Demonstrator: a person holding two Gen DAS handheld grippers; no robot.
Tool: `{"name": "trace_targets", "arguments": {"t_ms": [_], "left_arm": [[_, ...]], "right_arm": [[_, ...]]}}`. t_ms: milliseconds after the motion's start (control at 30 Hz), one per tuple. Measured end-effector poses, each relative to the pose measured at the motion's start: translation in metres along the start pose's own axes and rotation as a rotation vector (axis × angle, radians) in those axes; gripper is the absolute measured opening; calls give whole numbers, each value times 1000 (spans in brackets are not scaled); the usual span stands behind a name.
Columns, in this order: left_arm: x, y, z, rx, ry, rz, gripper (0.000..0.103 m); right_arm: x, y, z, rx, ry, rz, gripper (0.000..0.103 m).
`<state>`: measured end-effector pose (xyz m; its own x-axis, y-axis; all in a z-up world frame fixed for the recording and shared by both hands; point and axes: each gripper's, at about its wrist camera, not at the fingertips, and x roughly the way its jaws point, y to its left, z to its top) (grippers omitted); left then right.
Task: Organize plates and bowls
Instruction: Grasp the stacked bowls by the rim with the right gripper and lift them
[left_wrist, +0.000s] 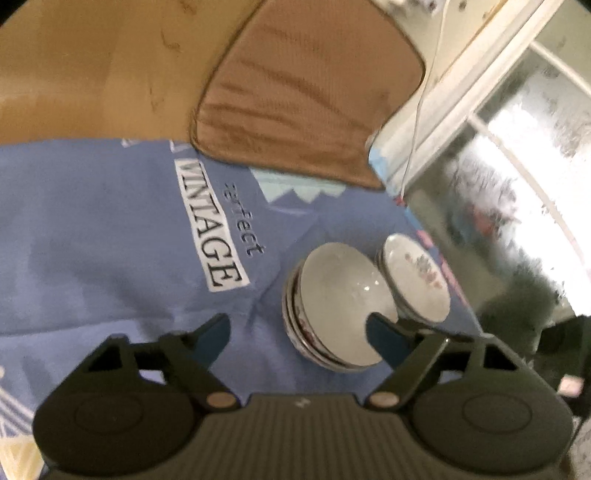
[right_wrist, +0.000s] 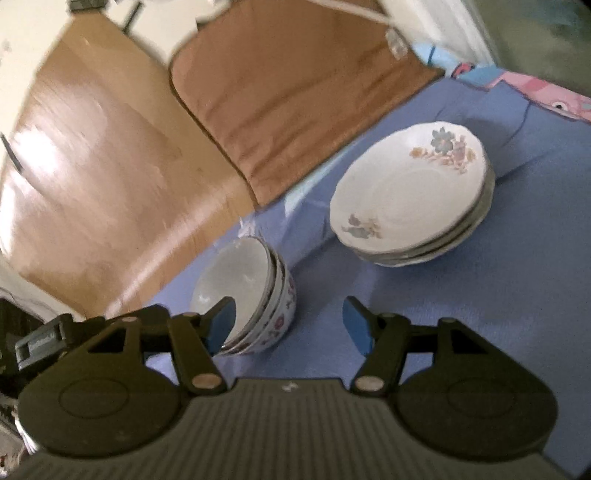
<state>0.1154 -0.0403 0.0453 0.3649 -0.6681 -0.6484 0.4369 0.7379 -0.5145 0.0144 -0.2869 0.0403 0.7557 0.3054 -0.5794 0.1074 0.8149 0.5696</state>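
Observation:
A stack of white bowls with a flowered outside stands on the blue cloth, and a stack of flowered white plates stands just beyond it. My left gripper hangs above the cloth, open, with nothing between its fingers; its right fingertip overlaps the bowls in the picture. In the right wrist view the bowl stack is at lower centre and the plate stack farther right. My right gripper is open and holds nothing, its left finger in front of the bowls.
A brown cushion lies at the far edge of the blue cloth, on a tan wooden surface. A white window frame and glass rise to the right. The left gripper's body shows at the left edge.

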Motion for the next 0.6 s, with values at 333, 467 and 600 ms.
{"name": "trace_targets", "arguments": {"t_ms": [333, 467, 600], "left_arm": [[35, 8, 2, -94, 132, -55, 39], [38, 16, 1, -147, 133, -79, 29], [36, 18, 3, -190, 138, -78, 29]], "right_arm": [[46, 11, 33, 0, 290, -18, 45], [60, 14, 33, -29, 343, -19, 30], [63, 16, 35, -38, 344, -8, 30]]}}
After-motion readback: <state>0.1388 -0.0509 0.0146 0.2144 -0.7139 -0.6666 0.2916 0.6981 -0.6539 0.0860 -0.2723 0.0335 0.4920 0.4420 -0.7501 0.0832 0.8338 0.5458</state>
